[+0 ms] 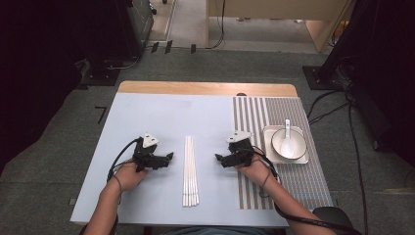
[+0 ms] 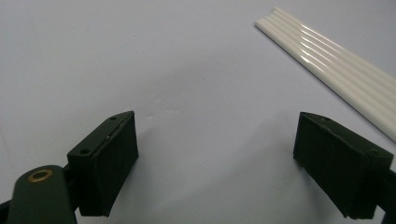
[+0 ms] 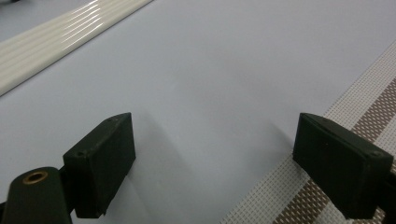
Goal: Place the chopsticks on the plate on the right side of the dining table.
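Note:
Several white chopsticks (image 1: 190, 171) lie side by side in a neat row on the pale blue table cover, between my two hands. My left gripper (image 1: 171, 156) rests low over the cover just left of them, its jaws wide apart and empty; in the left gripper view (image 2: 215, 163) the chopsticks (image 2: 336, 65) cross the upper right corner. My right gripper (image 1: 217, 157) sits to their right at the edge of the striped mat, open and empty. In the right gripper view (image 3: 214, 163) the chopsticks (image 3: 60, 35) run across the upper left.
A brown-and-white striped placemat (image 1: 259, 117) covers the table's right part (image 3: 355, 126). On it stands a white square tray (image 1: 268, 133) with a white bowl (image 1: 280, 142) and a white spoon (image 1: 287, 131) in it. Cables trail from both grippers.

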Available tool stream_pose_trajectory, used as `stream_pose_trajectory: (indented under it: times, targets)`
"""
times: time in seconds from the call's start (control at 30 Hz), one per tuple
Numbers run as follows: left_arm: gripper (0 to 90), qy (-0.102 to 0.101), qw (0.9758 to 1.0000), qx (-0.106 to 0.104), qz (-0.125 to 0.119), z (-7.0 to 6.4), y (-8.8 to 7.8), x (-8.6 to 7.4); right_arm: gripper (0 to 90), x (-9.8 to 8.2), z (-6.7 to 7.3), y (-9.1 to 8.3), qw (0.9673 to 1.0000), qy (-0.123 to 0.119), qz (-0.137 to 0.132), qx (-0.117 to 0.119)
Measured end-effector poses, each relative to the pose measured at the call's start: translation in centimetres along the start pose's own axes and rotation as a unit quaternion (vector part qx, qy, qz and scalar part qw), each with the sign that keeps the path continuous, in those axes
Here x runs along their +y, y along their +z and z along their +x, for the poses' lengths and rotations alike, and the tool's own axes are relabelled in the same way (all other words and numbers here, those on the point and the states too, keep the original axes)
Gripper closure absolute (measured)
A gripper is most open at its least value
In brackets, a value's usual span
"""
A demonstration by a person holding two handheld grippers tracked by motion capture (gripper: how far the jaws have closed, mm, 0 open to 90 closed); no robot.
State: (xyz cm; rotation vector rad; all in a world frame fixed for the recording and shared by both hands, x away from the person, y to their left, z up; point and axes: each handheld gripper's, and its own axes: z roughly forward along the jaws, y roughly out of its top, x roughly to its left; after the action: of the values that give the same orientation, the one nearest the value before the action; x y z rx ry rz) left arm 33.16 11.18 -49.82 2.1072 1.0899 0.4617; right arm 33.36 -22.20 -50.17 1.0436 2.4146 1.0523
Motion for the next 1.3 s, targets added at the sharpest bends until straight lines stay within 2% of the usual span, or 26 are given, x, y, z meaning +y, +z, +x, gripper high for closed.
stream_pose_trajectory:
  times: [0.73,1.3]
  targets:
    - [13.5,0.0,1.0,0.0,0.001,0.01,-0.01,0.01,12.7,0.0,0.0,-0.01,1.0,0.0,0.0,0.0]
    - [13.5,0.0,1.0,-0.001,0.001,0.02,-0.01,0.01,15.8,0.26,0.57,-0.22,0.9999,0.008,0.006,-0.007]
